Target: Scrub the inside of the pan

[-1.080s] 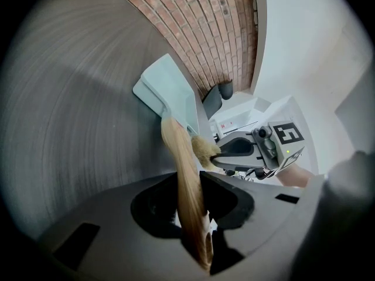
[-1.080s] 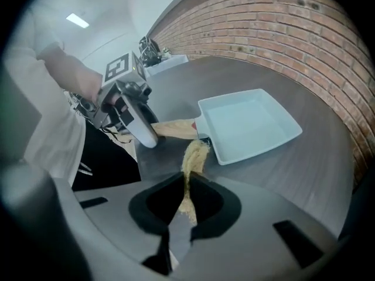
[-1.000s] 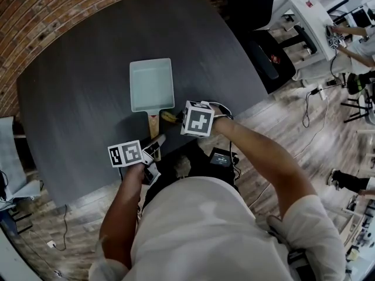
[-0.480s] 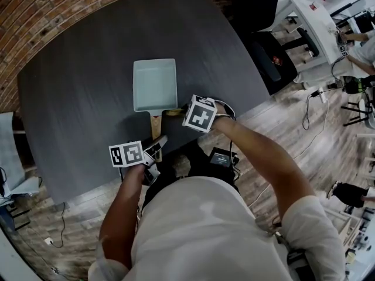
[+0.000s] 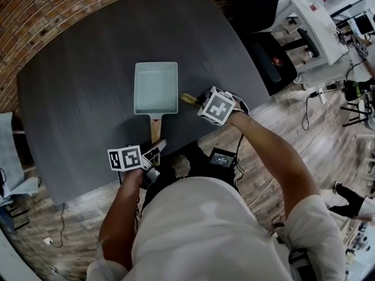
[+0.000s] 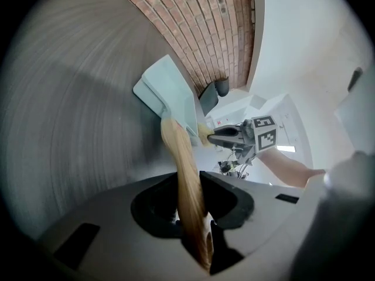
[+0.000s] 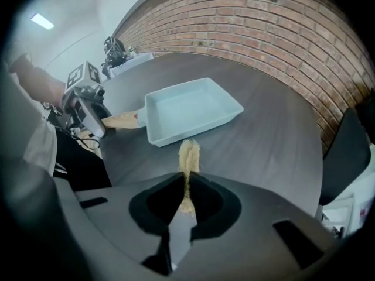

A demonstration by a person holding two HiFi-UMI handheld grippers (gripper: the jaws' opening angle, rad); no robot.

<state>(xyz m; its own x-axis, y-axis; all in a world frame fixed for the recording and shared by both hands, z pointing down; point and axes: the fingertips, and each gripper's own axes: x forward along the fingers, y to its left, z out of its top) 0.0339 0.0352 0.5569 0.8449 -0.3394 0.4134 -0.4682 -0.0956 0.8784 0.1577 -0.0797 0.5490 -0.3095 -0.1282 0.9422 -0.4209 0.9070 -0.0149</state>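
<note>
left gripper (image 5: 156, 148) pinches the wooden handle (image 5: 154, 127) of the pale blue pan (image 5: 156, 88). the pan sits flat near the middle of the dark table (image 5: 76, 98), and its handle points back at the person. just beside the pan's right edge, the right gripper (image 5: 198, 101) is squeezed tight on a small tan scrubber (image 5: 188, 98).

- Setting: lab or workshop space.
- Brick wall (image 5: 41, 10) behind a dark table (image 5: 76, 98).
- White workbench (image 5: 312, 22) carrying gear; cables (image 5: 306, 109) trailing over the wood floor (image 5: 275, 119).
</note>
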